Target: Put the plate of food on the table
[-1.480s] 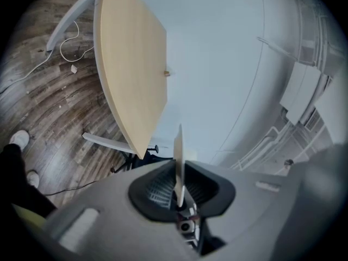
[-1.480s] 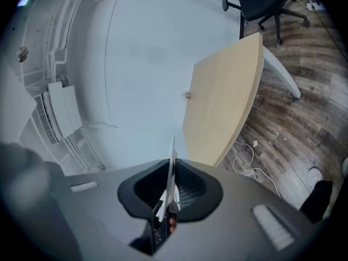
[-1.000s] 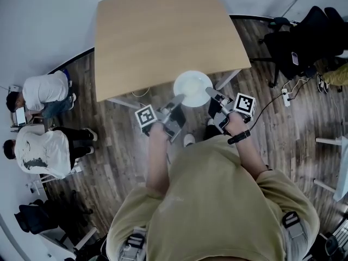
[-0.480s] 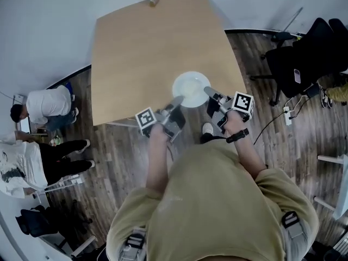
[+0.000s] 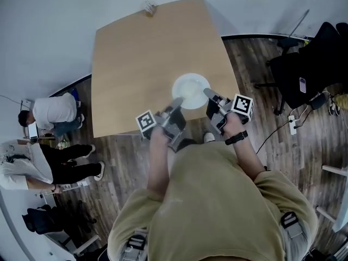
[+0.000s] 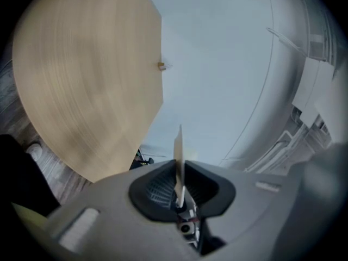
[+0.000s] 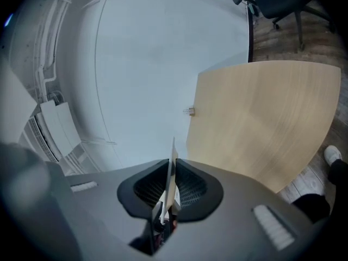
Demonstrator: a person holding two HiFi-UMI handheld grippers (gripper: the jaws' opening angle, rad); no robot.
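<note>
A round white plate hangs level over the near edge of the light wooden table, held from both sides. My left gripper is shut on its left rim, and my right gripper is shut on its right rim. Any food on the plate is too pale to make out. In the left gripper view the plate rim shows edge-on as a thin sliver pinched by the left gripper. The right gripper view shows the same, the plate rim standing in the right gripper.
A small object sits at the table's far edge by the white wall. People sit on the floor side at the left. A black office chair and a power strip stand at the right on the dark wood floor.
The plate and both grippers have moved forward, from half over the floor at the table's edge to over the tabletop. The person has stepped closer to the table.
</note>
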